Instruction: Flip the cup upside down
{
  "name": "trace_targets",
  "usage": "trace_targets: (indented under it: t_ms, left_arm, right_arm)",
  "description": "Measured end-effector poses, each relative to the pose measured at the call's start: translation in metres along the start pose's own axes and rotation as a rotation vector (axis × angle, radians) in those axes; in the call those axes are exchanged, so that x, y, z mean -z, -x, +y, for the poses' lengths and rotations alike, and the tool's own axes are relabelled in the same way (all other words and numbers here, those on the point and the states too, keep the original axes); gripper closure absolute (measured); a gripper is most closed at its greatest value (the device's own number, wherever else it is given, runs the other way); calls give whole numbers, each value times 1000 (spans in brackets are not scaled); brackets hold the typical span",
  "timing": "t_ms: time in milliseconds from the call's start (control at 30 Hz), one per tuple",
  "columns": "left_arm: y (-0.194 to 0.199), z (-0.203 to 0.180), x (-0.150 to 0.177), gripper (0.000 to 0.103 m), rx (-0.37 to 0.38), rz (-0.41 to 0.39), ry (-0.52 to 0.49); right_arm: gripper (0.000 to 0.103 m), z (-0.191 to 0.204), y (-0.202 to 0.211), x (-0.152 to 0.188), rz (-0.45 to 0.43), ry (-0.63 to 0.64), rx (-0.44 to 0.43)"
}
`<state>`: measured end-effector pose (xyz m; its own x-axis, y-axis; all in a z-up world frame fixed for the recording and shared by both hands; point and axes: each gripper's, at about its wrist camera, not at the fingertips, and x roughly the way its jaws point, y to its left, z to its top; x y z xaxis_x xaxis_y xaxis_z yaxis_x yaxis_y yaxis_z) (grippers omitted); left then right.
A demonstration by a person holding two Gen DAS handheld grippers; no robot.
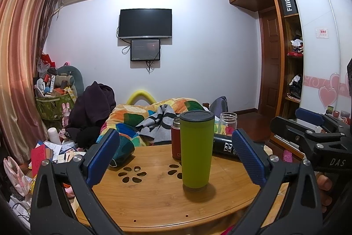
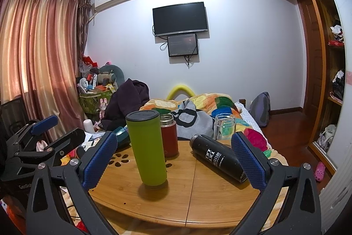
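Observation:
A tall green cup with a dark lid stands upright on the round wooden table. It also shows in the right wrist view, left of centre. My left gripper is open, its blue pads either side of the cup but nearer the camera, touching nothing. My right gripper is open and empty, short of the cup. The right gripper also shows at the right edge of the left wrist view, and the left gripper at the left edge of the right wrist view.
A red flask stands just behind the green cup. A black bottle lies on its side at the right. A clear glass jar stands at the table's far edge. A bed with a colourful quilt lies beyond.

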<state>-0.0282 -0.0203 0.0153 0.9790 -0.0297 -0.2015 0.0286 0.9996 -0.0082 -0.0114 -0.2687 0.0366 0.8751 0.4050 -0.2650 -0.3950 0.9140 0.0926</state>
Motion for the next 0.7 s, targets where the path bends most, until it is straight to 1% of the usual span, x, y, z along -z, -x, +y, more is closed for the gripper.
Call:
trace_targets:
  t_ms: [700]
  left_arm:
    - [-1, 4, 0, 0, 25, 17, 19]
  right_arm:
    - [0, 3, 3, 0, 1, 9, -3]
